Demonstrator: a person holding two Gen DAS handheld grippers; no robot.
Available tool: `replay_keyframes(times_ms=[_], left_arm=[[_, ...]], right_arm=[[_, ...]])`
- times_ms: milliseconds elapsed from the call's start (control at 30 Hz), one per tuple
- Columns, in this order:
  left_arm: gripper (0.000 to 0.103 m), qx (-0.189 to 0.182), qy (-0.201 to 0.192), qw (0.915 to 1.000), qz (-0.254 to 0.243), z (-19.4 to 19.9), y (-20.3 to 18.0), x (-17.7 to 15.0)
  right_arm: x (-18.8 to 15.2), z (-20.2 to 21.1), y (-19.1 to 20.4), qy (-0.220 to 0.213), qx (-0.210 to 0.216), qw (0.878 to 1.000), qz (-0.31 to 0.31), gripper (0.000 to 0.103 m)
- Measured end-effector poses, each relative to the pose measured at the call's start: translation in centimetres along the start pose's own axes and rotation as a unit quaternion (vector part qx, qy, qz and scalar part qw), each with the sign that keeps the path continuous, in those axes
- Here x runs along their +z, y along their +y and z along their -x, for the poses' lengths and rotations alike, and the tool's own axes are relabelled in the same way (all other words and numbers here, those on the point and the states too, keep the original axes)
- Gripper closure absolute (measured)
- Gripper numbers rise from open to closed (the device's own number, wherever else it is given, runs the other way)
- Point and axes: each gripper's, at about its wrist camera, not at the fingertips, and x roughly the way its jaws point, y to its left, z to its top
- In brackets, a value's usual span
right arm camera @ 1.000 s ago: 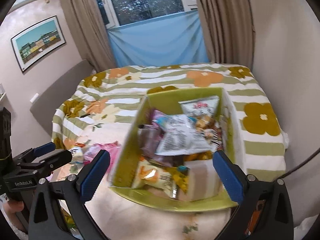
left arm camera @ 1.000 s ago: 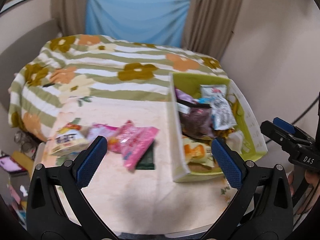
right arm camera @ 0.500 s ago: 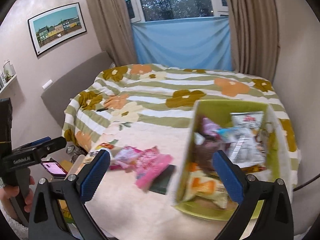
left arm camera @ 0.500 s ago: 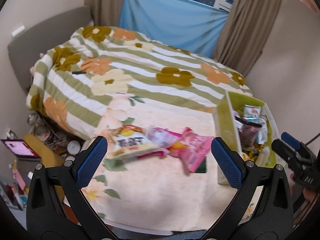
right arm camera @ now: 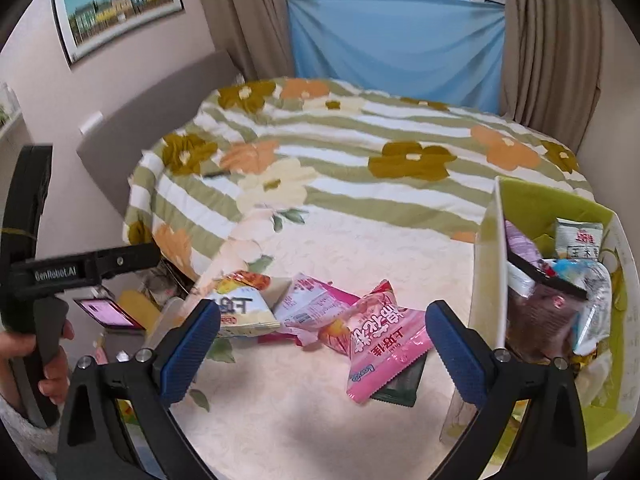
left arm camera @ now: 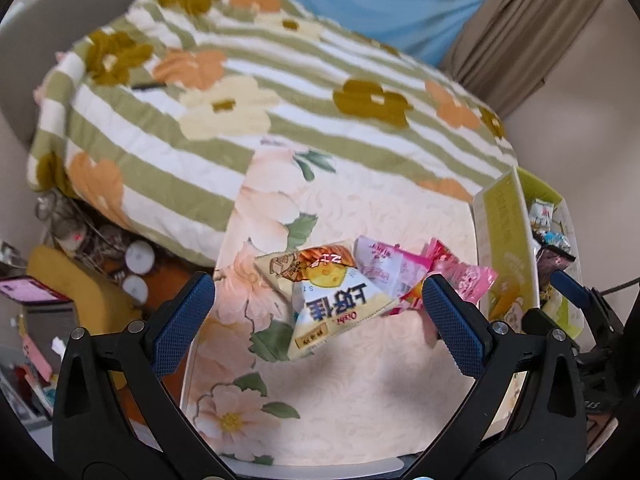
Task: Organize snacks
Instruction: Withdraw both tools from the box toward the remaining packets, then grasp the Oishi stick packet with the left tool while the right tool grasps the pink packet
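Observation:
A yellow-and-white chip bag (left arm camera: 332, 304) (right arm camera: 240, 306) lies on the cream floral tablecloth (left arm camera: 360, 392), with pale pink packets (left arm camera: 384, 268) (right arm camera: 312, 304) and a bright pink packet (right arm camera: 384, 344) (left arm camera: 464, 280) to its right. A dark green packet (right arm camera: 404, 384) lies under the bright pink one. A green basket (right arm camera: 608, 412) (left arm camera: 504, 232) full of snacks stands at the right. My left gripper (left arm camera: 318, 316) is open, hovering over the chip bag. My right gripper (right arm camera: 322, 344) is open above the pink packets.
A bed with a green-striped floral quilt (right arm camera: 360, 152) lies beyond the table. Floor clutter and a lit phone (left arm camera: 28, 292) sit left of the table. The left gripper's body (right arm camera: 48, 276) shows at the left of the right wrist view.
Both grippers have swung left, away from the basket, and come closer to the loose snack packets. The left one has dropped nearer the chip bag.

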Motion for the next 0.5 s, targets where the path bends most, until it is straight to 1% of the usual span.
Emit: replay_keyframes(times_ms=[133,200,267,367,500], left_arm=[[0.001,-0.013,0.046,0.9988,-0.013,-4.0,0.5,0.7],[0.0,-0.017,0.063,0.9978,-0.013,-5.7,0.5,0.7],[0.0,-0.02,0.079,0.9966,-0.008,-7.2,0.5,0.7],[0.0,-0.015,0.086,0.9962,-0.005,-8.8,0.0,0.6],[0.0,0.007,0.089,0.9959,0.01,-10.8,-0.7,0.5]], right_arm=[[0.0,-3.0,0.5,0.039,-0.033,0.998,0.035,0.001],[-0.3,-4.6,0.6,0.065,-0.053,0.995,0.061,0.001],[-0.5,-6.0,0.3,0.09,-0.064,0.991,0.08,0.001],[-1.0,-7.8,-0.1,0.123,-0.068,0.984,0.113,0.001],[-1.1,-9.9,-0.4,0.144,-0.075,0.972,0.168,0.001]])
